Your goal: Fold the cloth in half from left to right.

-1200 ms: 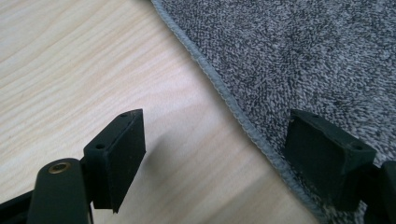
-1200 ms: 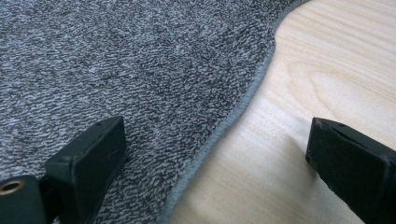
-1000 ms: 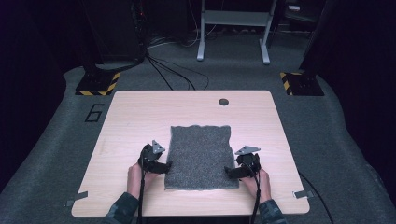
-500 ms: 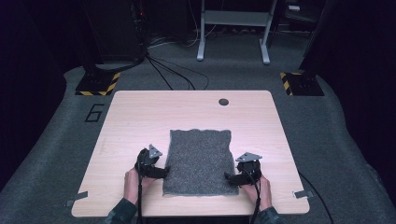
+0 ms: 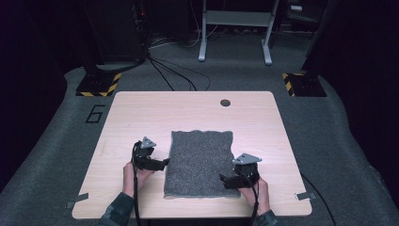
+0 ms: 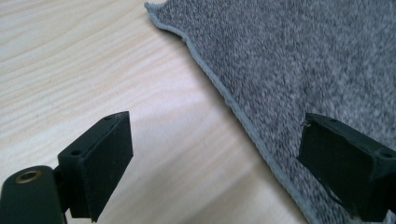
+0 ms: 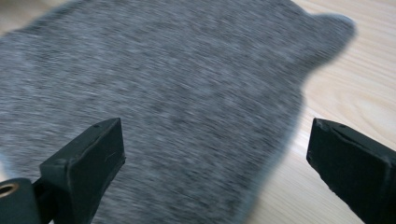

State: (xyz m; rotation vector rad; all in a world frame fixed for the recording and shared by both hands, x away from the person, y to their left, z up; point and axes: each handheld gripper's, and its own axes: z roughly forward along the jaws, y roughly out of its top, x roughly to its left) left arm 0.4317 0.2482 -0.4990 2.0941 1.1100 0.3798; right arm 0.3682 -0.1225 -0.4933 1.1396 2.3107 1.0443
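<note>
2 tools flank the grey cloth (image 5: 201, 162) that we have lying flat on the wooden surface (image 5: 141, 113), towards its near half. Our left tool (image 5: 160, 164) sits at the cloth's left edge; its jaws have just been opening and stand wide apart, 1 over bare wood and 1 over the cloth, with the hemmed edge (image 6: 233, 105) running between them and neither pad pressing on it. Our right tool (image 5: 225, 180) hangs at the cloth's right edge near the front corner, jaws likewise spread wide, 1 over the cloth (image 7: 163, 93) and 1 over wood, gripping nothing. That view is blurred.
</note>
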